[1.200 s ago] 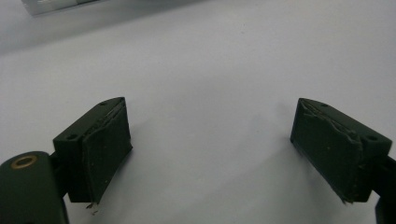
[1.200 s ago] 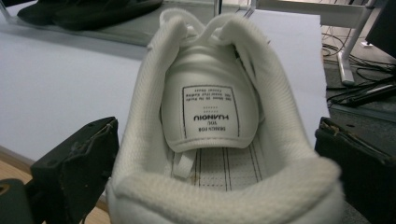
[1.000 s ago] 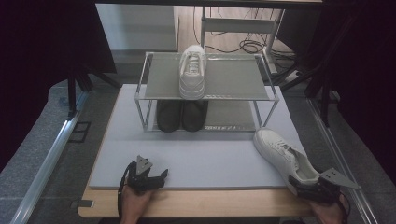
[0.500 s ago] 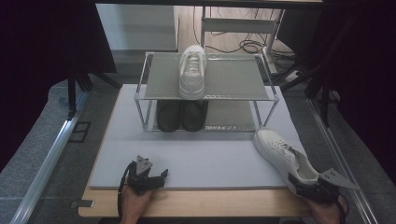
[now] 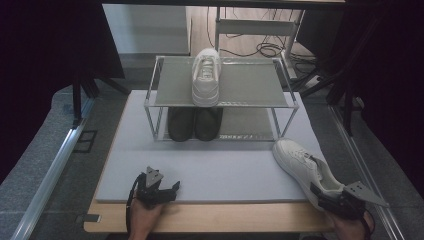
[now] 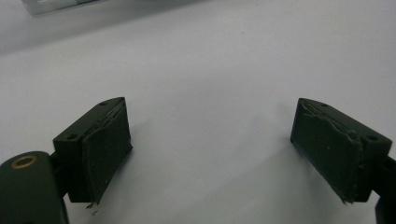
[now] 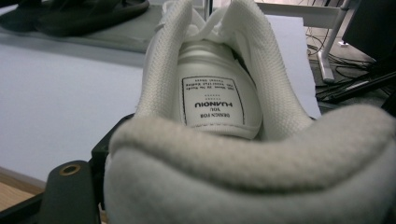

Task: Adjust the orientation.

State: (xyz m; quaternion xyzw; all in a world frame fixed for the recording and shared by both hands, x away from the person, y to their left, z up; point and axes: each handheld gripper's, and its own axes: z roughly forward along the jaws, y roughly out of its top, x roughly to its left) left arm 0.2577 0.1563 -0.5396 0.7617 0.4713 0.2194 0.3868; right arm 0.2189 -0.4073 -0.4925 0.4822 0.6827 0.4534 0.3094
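Nearest the table edge, the right gripper point(image 5: 320, 192) is at the heel of the white sneaker point(image 5: 305, 167) lying on the grey mat point(image 5: 225, 165) at the front right. Its jaws have just been closing with the heel collar between them; in the right gripper view the padded heel point(image 7: 252, 168) sits right up against the camera, one jaw showing beside it at the lower left, but I can't tell whether the pads actually press on it. The left gripper point(image 5: 172, 187) rests at the mat's front left, jaws wide apart, nothing between them. Farther back stands the rack point(image 5: 250, 80), with a second white sneaker point(image 5: 206, 75) on top and black shoes point(image 5: 195, 122) underneath.
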